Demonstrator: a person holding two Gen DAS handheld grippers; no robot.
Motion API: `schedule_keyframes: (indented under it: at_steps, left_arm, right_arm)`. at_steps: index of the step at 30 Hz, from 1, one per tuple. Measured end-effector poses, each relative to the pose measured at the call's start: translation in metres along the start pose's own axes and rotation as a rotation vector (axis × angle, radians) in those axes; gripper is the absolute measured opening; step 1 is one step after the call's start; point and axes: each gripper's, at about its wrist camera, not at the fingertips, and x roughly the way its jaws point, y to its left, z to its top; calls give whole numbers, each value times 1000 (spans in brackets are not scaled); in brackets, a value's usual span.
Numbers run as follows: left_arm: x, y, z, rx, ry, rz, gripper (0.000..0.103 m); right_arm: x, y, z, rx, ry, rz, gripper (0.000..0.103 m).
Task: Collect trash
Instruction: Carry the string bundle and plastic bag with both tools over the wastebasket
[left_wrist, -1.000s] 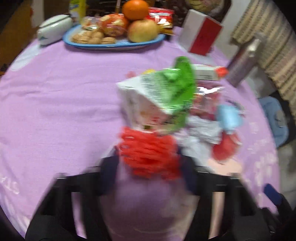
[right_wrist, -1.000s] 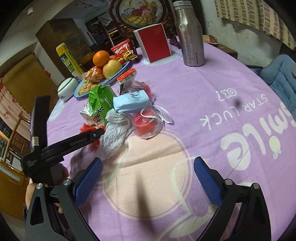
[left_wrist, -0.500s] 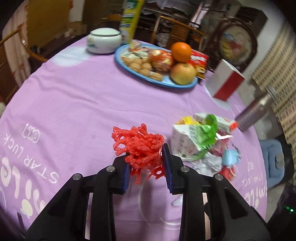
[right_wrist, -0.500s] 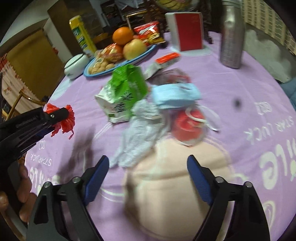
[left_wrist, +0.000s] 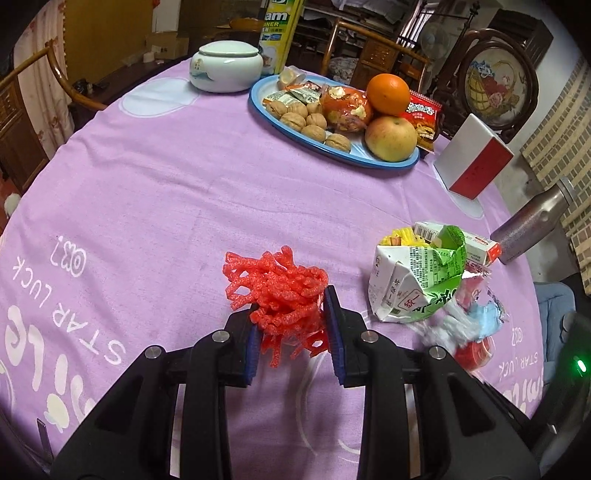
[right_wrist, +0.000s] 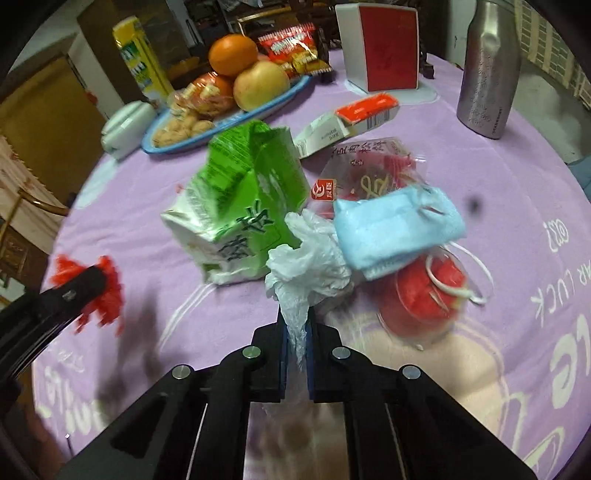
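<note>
Right tool (right_wrist: 296, 328) now clenched on white tissue (right_wrist: 306, 266), left tool (left_wrist: 291, 306) grasping red netting (left_wrist: 277, 284)

red foam net (left_wrist: 275, 286), green-white carton (right_wrist: 240, 206), lilac tablecloth (left_wrist: 184, 192).

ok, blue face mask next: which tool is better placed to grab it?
Right, probably, once free. The right tool is shut on the white plastic bag that touches the blue face mask. The left tool is shut on red foam netting, off to the side.
</note>
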Motion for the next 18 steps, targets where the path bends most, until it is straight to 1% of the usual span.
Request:
schedule_keyframes:
  at_steps: [2,4,6,9,12,14,15,18]
  left_arm:
    - [0,0,0,0,-3,-2,32]
    - [-1,-2,-1,6,-6,0,32]
    - [-3,-6,-3,18,-13,1,32]
    - [-8,-15,-7,49,-31,0,32]
    - [-13,-23,-13,82,-57,11,32]
    - [-17,-31,-19,102,-66,9,32]
    - [-19,-36,-22,117,-68,-2,32]
    - [-34,-56,-37,189,-83,-70,32]
  right_arm:
    - [-19,-4,-12,-15,-26,26,9]
    - [-41,-14,-29,-19,-39,74,9]
    - [-61,-24,-45,-14,-60,87,9]
    - [-96,-46,-82,-15,-95,94,9]
    - [-119,-66,-112,-8,-127,35,8]
    - [-134,-84,-133,4,-154,-41,8]
    - [-140,-97,-144,26,-153,-55,8]
    - [-151,-127,-164,88,-155,-78,8]
